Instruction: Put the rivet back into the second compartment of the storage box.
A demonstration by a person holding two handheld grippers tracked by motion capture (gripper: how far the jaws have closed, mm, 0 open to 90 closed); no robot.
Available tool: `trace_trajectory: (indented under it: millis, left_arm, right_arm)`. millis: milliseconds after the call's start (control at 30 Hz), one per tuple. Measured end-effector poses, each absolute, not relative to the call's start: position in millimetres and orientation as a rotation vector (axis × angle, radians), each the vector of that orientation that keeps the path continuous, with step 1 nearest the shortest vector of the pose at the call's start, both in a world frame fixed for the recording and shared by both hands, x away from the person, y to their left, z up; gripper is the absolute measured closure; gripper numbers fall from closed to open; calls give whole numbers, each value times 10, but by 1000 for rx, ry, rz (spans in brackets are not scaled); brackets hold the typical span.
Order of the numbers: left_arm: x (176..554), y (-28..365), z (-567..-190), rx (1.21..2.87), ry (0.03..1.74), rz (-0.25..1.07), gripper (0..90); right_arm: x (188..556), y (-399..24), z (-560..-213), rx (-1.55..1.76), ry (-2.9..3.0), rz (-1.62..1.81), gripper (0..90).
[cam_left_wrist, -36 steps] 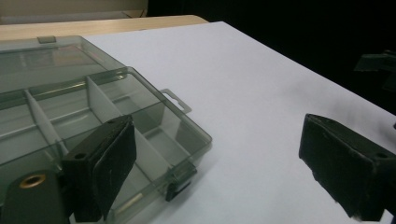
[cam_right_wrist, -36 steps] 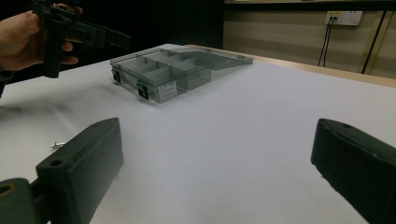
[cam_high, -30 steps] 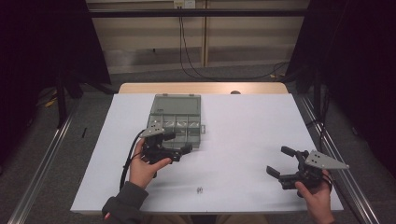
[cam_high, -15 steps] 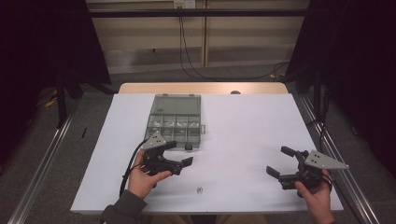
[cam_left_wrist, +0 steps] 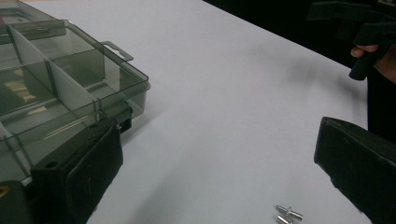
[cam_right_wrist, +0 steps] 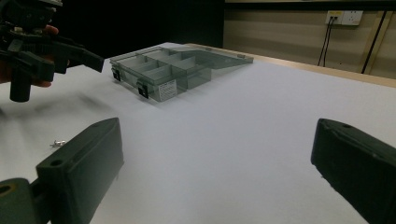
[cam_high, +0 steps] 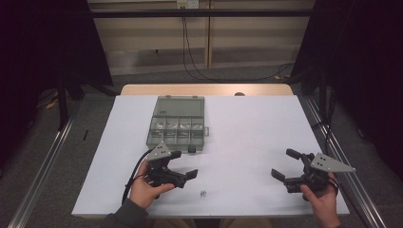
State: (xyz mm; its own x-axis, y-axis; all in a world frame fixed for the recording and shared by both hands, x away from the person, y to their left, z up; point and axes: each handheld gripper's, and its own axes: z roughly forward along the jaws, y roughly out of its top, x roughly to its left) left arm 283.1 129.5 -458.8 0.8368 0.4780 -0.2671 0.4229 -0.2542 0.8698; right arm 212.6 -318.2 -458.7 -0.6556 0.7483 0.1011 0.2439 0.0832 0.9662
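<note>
A clear grey compartment box point(cam_high: 177, 124) sits at the table's far middle, its lid apparently folded back; it also shows as the box point(cam_left_wrist: 60, 88) and the box point(cam_right_wrist: 168, 70). My left gripper point(cam_high: 184, 165) hovers just in front of the box's near edge. Its jaws have just been opening and stand wide apart, with nothing between them. Two small silver screws point(cam_high: 203, 193) lie on the white table just right of it, seen as screws point(cam_left_wrist: 287, 213) and screws point(cam_right_wrist: 58, 143). My right gripper point(cam_high: 285, 164) is open and empty near the right front corner.
The white table point(cam_high: 252, 128) has a wooden strip along its far edge. Metal rails run along both sides on the floor. Cables hang from a wall socket point(cam_right_wrist: 343, 17) behind the table.
My left gripper has drawn back from the box's front edge toward the near side of the table and sunk a little. Its jaws stand wider. The right gripper has stayed put.
</note>
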Motion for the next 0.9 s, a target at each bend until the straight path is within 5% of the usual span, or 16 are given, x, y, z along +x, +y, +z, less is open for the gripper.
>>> trace_trajectory:
  millis: [533, 900]
  left_arm:
    - [2726, 1183, -4672, 1963, 635, 20, 71]
    - [2649, 1111, -4729, 2064, 574, -40, 382]
  right_arm:
    - [2127, -3177, -4586, 969, 1949, 1599, 22]
    - [2129, -3176, -4584, 967, 1949, 1600, 23]
